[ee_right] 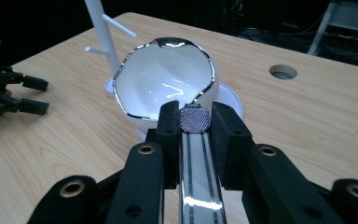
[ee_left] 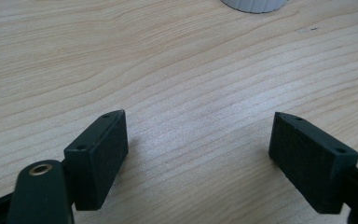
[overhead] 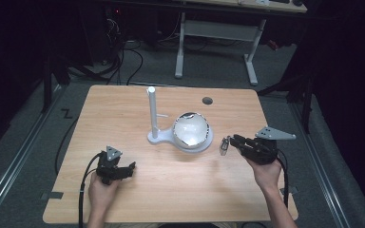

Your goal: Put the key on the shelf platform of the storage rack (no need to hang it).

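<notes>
clearly right gripper [ee_right: 193, 122] fingers clamp what looks like a watch [ee_right: 195, 119] near bowl [ee_right: 165, 86]; left gripper [ee_left: 198, 149] fingers spread.

No text, label, brand, number or sign can be read in any of the views. The flat, shiny strip [ee_right: 196, 163] clamped between the fingers of the right gripper [ee_right: 194, 119] bears two dark lines along its length and a finely dotted plate at its tip, but no lettering. The pads of the left gripper [ee_left: 200, 144] are plain black, with nothing printed on them.
</notes>
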`<state>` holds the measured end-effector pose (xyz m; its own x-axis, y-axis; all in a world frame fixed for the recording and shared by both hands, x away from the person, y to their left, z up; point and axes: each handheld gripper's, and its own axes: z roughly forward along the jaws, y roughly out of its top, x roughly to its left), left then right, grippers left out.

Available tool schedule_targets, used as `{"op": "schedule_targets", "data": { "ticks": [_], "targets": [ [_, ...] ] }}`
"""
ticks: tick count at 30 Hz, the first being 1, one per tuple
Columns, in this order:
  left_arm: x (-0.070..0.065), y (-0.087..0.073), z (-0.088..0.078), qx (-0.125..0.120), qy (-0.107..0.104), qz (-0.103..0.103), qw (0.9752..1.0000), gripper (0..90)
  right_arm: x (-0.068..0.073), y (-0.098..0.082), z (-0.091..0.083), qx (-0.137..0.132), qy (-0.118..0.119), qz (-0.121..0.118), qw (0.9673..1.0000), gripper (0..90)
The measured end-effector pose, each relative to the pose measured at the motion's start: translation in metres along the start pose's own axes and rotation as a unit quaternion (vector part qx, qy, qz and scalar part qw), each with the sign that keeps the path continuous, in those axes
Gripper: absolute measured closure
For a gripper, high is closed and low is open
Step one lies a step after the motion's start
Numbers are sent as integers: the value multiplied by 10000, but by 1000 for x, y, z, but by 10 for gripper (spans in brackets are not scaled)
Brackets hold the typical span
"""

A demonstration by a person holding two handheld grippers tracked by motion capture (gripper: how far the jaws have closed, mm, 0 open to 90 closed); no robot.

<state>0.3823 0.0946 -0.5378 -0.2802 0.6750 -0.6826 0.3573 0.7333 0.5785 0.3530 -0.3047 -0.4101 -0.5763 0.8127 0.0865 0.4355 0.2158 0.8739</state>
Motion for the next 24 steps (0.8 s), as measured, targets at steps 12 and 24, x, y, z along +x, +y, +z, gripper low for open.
{"op": "schedule_targets", "data": {
  "ticks": [12, 24],
  "targets": [
    [-1, 0, 0, -7, 27, -58, 10000, 198, 13, 20, 11, -104, 389, -113, 9991, 748],
    [0, 0, 0, 1, -2, 7, 10000, 198, 24, 40, 19, -74, 515, -345, 9980, 748]
  ]
}}
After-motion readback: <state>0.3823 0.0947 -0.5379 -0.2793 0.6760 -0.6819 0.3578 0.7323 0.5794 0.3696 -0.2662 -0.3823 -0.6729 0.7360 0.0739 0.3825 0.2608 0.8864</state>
